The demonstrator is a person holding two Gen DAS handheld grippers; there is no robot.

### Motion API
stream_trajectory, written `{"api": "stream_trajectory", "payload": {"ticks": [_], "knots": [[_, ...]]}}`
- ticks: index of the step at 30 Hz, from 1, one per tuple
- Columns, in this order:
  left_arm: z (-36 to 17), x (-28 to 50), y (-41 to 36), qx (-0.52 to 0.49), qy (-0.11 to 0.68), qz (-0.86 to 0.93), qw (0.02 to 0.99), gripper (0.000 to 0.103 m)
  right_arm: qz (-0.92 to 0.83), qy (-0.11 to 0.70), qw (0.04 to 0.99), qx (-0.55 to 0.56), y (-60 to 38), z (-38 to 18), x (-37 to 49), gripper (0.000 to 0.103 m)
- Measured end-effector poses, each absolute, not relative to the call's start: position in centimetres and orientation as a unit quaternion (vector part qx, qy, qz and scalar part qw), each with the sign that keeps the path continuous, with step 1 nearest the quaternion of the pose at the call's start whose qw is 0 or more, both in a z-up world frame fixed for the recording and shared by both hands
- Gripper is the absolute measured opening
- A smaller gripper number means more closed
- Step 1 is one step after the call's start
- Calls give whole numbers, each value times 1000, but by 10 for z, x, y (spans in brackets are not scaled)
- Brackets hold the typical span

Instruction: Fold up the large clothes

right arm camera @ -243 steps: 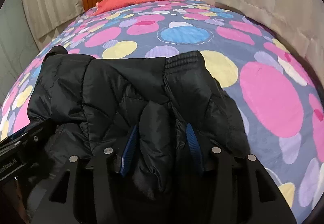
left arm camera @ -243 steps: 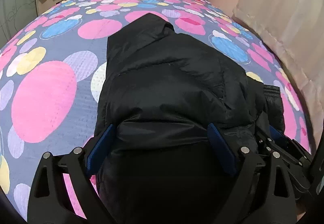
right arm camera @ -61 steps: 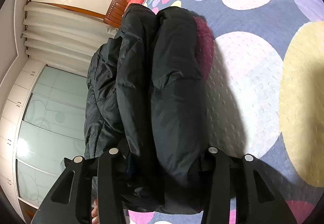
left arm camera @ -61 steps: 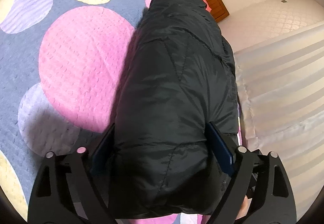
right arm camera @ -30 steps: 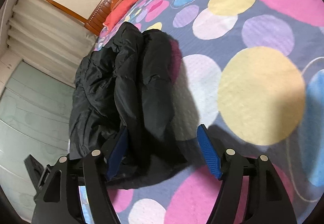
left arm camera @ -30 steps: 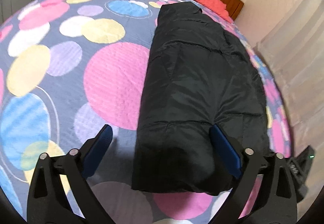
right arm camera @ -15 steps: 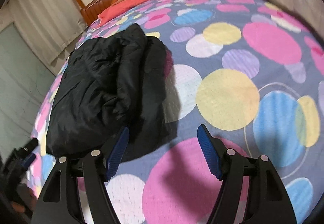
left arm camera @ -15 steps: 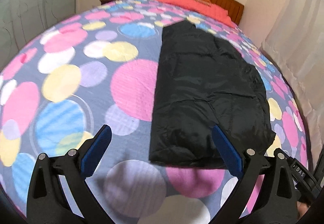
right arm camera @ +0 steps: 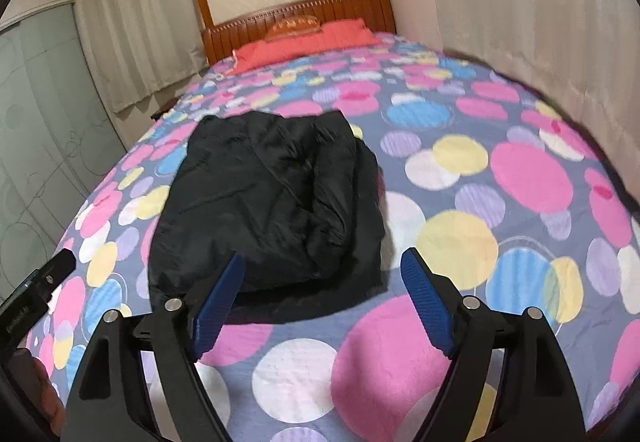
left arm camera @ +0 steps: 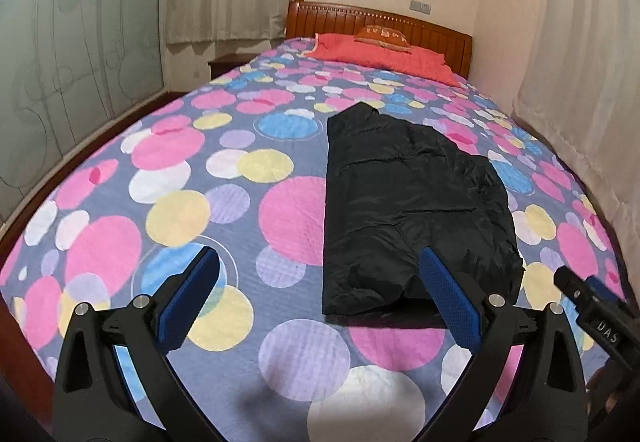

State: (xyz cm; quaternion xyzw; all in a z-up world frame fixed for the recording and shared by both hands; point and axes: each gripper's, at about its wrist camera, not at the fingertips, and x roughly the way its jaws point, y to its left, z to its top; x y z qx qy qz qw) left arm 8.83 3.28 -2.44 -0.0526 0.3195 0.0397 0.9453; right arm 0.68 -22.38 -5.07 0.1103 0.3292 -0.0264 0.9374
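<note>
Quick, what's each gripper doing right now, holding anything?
Left gripper: open, holding nothing.
Right gripper: open, jaws just widened, nothing between them.

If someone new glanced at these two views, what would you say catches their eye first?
A folded black jacket lies alone on the near half of a bed whose cover is crowded with bright pink, yellow and blue circles. At the far end, a red pillow rests against a wooden headboard. Both grippers hang open and empty.
</note>
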Motion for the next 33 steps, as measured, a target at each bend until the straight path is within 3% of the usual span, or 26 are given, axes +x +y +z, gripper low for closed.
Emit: {"api": "stream_trajectory", "payload": {"ticks": [33], "knots": [[-15, 71, 16, -41, 312, 25, 949, 100, -24, 303, 950, 69, -202, -33, -8, 81]]}}
